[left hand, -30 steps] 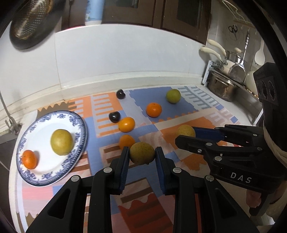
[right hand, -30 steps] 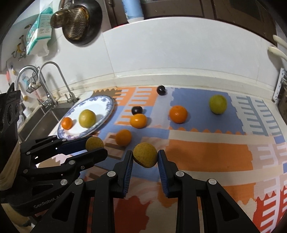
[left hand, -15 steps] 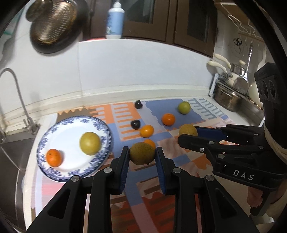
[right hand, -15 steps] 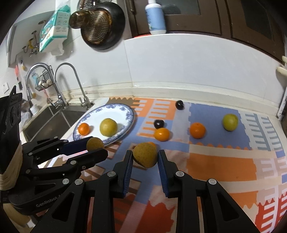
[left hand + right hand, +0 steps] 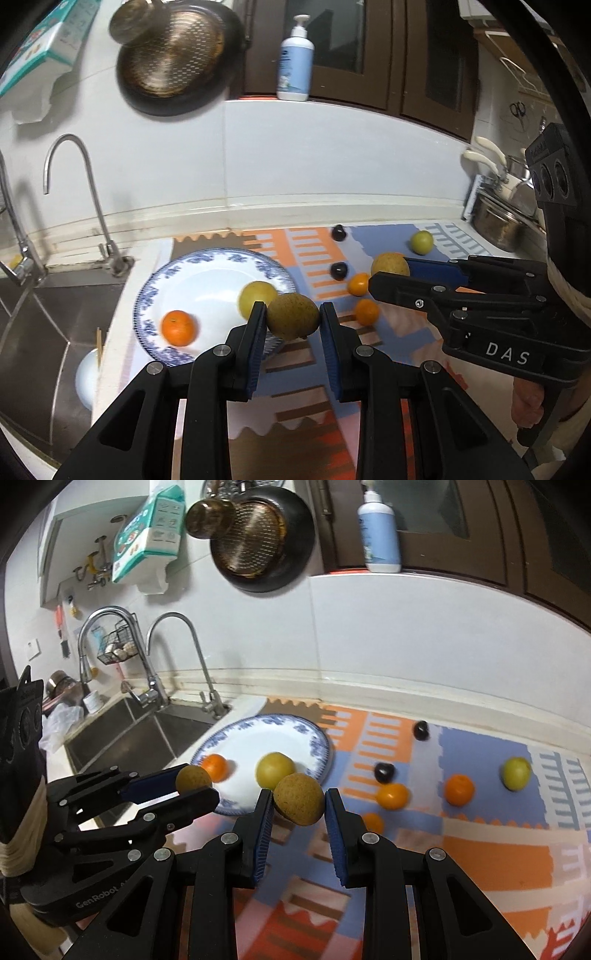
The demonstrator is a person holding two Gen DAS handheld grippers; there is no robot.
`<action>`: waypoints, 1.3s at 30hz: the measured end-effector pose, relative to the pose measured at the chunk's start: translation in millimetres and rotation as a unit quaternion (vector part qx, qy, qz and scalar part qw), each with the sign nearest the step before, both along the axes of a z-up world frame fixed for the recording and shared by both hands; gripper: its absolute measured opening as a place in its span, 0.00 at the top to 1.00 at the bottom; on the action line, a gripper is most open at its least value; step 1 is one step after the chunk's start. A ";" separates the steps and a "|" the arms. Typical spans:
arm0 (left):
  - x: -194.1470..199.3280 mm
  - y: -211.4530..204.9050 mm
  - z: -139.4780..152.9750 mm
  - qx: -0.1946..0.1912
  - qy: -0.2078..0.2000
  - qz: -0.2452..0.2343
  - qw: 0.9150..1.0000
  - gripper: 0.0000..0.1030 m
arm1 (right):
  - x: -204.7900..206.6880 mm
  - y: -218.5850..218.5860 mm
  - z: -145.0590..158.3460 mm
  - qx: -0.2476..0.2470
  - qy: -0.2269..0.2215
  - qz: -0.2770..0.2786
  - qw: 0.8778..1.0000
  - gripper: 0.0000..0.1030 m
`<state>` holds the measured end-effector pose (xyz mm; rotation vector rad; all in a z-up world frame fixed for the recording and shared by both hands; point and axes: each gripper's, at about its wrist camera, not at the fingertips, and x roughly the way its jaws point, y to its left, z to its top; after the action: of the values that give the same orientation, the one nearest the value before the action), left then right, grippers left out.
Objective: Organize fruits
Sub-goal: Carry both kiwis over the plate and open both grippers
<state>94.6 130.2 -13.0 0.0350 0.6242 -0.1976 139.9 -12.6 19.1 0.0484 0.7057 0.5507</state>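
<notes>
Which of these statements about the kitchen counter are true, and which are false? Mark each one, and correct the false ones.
1. Each claw grips a brown pear. True: the left claw is shut on one pear, the right claw on another pear.
2. The plate holds two fruits. True: an orange and a yellow fruit.
3. The plate is plain white. False: its rim has a blue pattern.
4. Two dark plums lie on the plate. False: both lie on the mat.
5. The soap bottle lies in the sink. False: it stands upright on the ledge above the counter.
</notes>
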 end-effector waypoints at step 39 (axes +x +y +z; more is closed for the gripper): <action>176.5 94.0 -54.3 -0.003 0.181 0.067 0.981 0.72 | 189.0 104.8 -63.5 -0.047 0.174 0.070 0.981 0.71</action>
<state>271.0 224.2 -67.4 -0.0509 0.9854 -0.0757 328.9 92.2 -44.4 0.0065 1.0827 0.6501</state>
